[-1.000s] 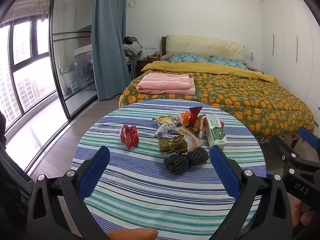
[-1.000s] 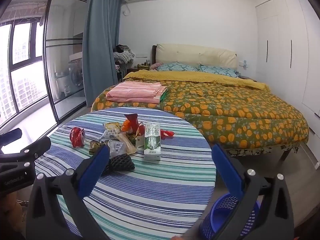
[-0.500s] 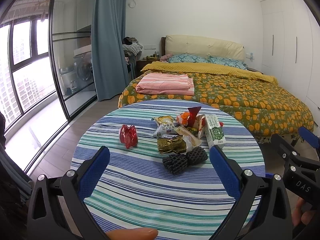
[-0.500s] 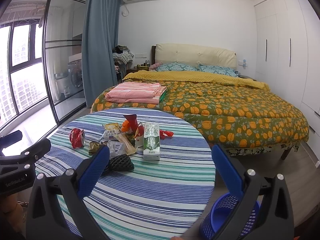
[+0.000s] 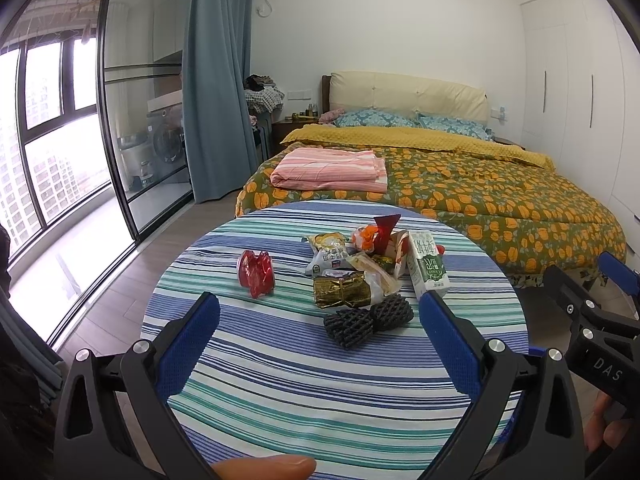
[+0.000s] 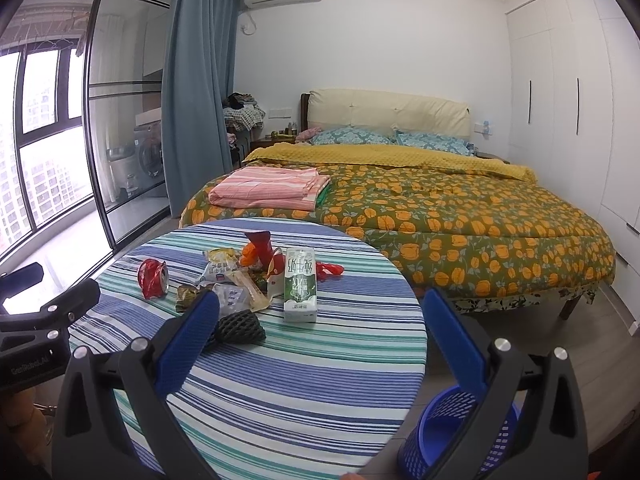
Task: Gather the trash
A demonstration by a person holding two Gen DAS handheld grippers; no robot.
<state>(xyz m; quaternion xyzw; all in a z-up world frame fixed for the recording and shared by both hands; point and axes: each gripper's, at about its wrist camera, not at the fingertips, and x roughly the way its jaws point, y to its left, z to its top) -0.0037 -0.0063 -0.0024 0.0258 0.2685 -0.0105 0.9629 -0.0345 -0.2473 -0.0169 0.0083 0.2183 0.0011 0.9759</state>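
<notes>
While we look along the left gripper (image 5: 319,322), its jaws gape wide and hold nothing above the near part of the striped table (image 5: 312,384). Farther off lies the trash: a crushed red can (image 5: 256,270) on the left, a black foam net (image 5: 368,320) nearest, a milk carton (image 5: 428,268) on the right.

From the right wrist, we see our right gripper (image 6: 320,320) spread wide, also empty. A blue basket (image 6: 444,436) stands on the floor, near right of the table.
</notes>
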